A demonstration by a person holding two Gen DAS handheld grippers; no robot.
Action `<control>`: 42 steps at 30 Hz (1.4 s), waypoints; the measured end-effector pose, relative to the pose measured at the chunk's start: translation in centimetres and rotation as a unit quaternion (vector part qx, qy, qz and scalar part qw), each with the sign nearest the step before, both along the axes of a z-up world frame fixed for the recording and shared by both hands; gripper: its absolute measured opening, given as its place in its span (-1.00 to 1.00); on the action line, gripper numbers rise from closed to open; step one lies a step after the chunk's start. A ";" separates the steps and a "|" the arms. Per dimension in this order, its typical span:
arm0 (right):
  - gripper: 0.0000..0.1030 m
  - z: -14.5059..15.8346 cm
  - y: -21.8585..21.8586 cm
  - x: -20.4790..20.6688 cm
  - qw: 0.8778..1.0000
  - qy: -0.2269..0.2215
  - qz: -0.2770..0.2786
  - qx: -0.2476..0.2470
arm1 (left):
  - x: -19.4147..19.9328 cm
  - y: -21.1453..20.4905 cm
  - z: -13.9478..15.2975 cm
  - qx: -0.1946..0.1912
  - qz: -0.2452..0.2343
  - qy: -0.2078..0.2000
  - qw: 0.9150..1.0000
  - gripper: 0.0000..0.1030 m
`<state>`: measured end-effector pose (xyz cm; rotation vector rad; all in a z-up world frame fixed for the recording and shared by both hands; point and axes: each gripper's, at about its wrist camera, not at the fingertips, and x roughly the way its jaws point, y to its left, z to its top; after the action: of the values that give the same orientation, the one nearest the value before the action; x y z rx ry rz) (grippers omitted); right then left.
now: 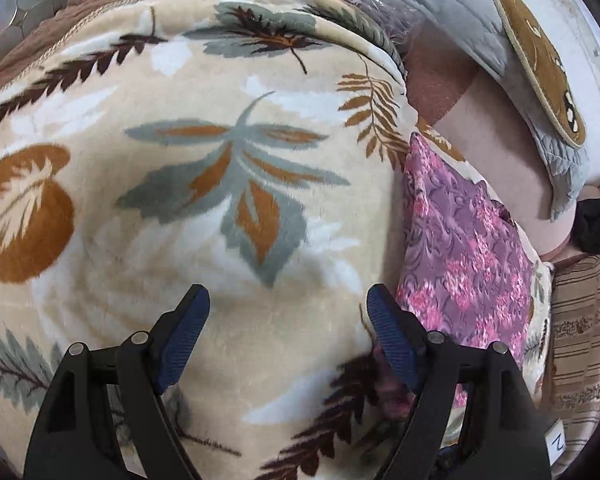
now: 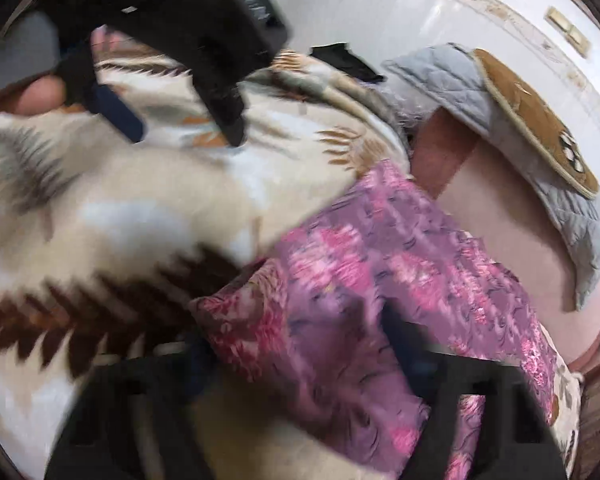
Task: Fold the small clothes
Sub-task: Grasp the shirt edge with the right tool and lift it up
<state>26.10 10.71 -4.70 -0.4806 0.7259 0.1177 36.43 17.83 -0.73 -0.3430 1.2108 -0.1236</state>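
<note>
Both tools hang over a bed spread with a cream leaf-print blanket (image 1: 228, 184), and I place everything by that blanket. Nearest, the left tool (image 1: 288, 320) has its blue-padded fingers (image 1: 188, 332) spread wide apart with nothing between them, poised above the blanket's middle, where a large grey and orange leaf is printed. The right tool (image 2: 300, 360) is badly blurred in its own view; its dark fingers sit on either side of a purple garment with pink flowers (image 2: 380, 280), but I cannot tell whether they are closed on the cloth or merely over it. That garment (image 1: 468, 248) lies flat along the blanket's right edge, stretching away from the tools. Beyond the blanket's right edge a plain pink sheet (image 1: 500, 152) is uncovered, and farther still a grey quilted pad (image 1: 476, 16) lies with a brown mat (image 1: 540, 52) on top of it. At the blanket's far edge a dark cloth (image 2: 344, 60) is heaped.
</note>
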 end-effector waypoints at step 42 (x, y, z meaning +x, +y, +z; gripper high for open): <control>-0.91 6.7 -20.9 -7.6 0.939 -0.091 -0.139 0.300 | 5.8 -24.5 6.5 -0.050 -0.138 -0.028 0.989 -0.76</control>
<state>18.48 -10.19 1.97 0.1961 0.5332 0.0254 42.18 -6.70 5.74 -0.2557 1.1933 -0.4324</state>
